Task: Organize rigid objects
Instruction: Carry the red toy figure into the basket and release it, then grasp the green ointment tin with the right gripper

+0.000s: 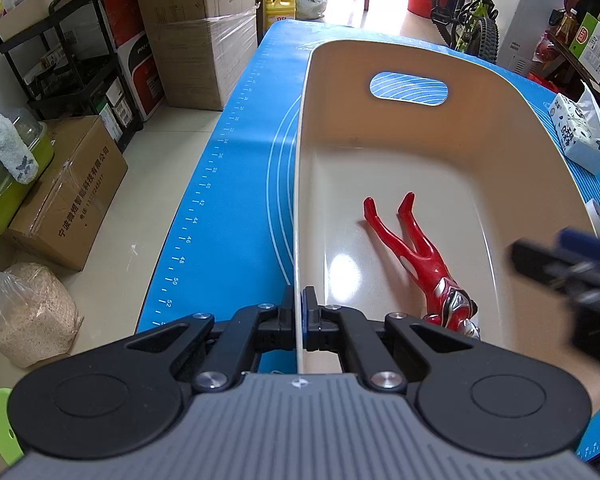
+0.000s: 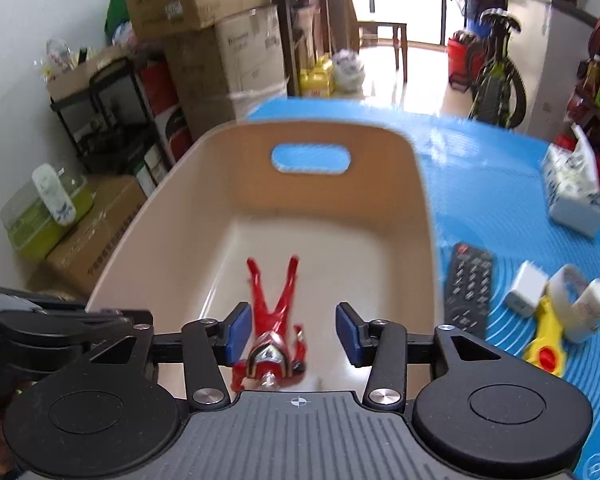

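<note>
A beige plastic bin (image 1: pixel 500 128) with a cut-out handle stands on the blue mat (image 1: pixel 228 200). My left gripper (image 1: pixel 299 300) is shut on the thin left rim of the bin. A red and silver toy figure (image 1: pixel 420 256) lies on the bin floor, legs pointing away. In the right wrist view the figure (image 2: pixel 278 320) shows between the jaws of my right gripper (image 2: pixel 292 332), which stands open above it, its blue pads (image 2: pixel 350 334) clear of the toy. The right gripper also appears blurred at the right edge (image 1: pixel 560 268) of the left wrist view.
Right of the bin on the mat lie a black remote (image 2: pixel 466 292), a white charger (image 2: pixel 526 288), a yellow toy (image 2: pixel 544 344), a white roll (image 2: pixel 580 308) and a tissue pack (image 2: pixel 572 188). Cardboard boxes (image 1: pixel 72 200) and a shelf stand on the floor left of the table.
</note>
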Demonstrator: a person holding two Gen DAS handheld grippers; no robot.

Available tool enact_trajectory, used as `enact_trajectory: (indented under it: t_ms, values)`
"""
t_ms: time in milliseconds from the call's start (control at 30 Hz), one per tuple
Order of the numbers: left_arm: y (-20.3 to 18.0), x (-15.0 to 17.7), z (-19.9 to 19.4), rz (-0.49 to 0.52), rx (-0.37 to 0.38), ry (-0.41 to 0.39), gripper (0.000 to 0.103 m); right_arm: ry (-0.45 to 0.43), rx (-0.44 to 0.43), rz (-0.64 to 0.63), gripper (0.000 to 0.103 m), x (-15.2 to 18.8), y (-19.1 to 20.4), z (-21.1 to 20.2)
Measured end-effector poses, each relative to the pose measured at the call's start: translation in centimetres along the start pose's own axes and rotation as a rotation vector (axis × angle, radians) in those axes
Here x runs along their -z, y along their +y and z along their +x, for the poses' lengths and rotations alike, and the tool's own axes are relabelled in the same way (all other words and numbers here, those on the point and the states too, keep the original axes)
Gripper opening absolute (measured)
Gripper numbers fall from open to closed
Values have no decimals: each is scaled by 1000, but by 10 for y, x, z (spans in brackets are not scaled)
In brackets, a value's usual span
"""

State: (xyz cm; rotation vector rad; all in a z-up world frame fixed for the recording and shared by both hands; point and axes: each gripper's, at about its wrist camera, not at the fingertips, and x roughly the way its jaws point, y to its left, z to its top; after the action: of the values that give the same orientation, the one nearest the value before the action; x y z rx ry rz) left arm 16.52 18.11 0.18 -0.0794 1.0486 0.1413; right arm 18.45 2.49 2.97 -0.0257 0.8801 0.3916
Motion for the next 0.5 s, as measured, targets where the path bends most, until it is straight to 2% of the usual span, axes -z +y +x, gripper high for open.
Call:
enact_trajectory:
  t_ms: [300,500]
  values:
    - [0,0,0,1,0,0,4,-106,81,57,68,-6,-53,-53]
    - [0,0,0,-2,1,1,4,-82,209,97,68,13,-102,-66]
